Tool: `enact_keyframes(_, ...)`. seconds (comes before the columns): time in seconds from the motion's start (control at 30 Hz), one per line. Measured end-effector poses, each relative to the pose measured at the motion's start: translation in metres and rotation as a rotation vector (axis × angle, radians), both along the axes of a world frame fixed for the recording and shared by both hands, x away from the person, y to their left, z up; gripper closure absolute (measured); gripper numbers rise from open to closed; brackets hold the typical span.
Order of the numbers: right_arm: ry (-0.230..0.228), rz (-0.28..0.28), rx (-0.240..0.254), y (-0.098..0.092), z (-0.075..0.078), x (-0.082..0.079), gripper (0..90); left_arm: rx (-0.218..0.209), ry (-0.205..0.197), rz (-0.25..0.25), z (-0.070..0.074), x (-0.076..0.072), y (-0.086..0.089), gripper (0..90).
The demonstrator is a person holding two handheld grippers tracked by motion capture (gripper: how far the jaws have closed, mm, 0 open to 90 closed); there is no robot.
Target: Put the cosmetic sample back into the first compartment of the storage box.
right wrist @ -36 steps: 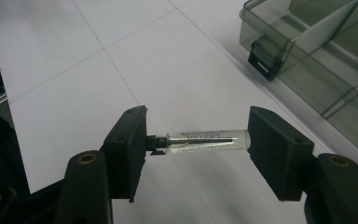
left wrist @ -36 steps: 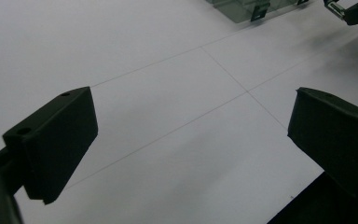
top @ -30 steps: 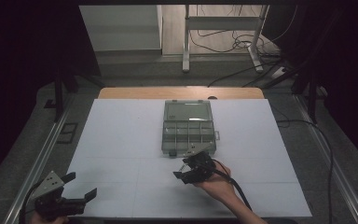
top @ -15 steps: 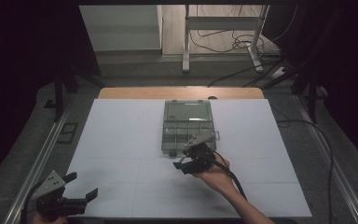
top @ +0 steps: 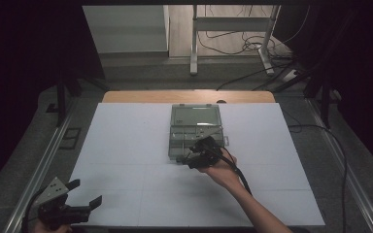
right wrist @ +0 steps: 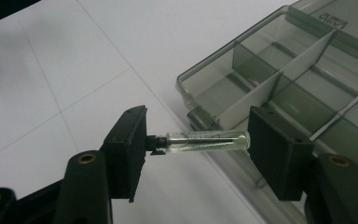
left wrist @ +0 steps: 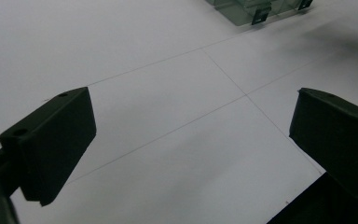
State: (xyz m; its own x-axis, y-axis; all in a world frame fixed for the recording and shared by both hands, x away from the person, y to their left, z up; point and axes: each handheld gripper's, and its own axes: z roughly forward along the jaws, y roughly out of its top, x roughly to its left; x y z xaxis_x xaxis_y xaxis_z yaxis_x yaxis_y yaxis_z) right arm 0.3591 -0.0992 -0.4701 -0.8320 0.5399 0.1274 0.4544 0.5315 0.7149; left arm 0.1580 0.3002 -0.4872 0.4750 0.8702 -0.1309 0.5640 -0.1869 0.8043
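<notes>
since a second ago my right gripper [right wrist: 196, 142] has carried the small glass vial [right wrist: 208, 141], pinched end to end, to the clear box [top: 195, 130] corner, where it could slip out, while my left gripper [top: 73, 200] waits open.

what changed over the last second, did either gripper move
The right gripper moved forward, away from the person, from the open white table to the near edge of the clear compartment box. It holds a small clear vial endwise between its jaws. The left gripper stayed at the near left corner, jaws open and empty, shifting only slightly. The box did not move.
</notes>
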Motion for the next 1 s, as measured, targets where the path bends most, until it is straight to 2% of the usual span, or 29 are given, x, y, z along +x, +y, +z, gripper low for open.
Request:
enact_keyframes(0.3, -0.013, -0.008, -0.01, 0.008, 0.002, 0.014, 39.5, 0.004, 0.006, -0.003, 0.0, 0.001, -0.001, 1.4)
enact_keyframes(0.43, -0.022, -0.013, -0.016, 0.012, 0.001, 0.021, 39.5, 0.019, 0.007, -0.005, 0.0, 0.001, -0.002, 1.6)
enact_keyframes(1.0, -0.023, -0.036, -0.007, 0.028, -0.004, 0.047, 39.5, 0.028, 0.007, -0.009, 0.0, 0.001, -0.003, 1.9)
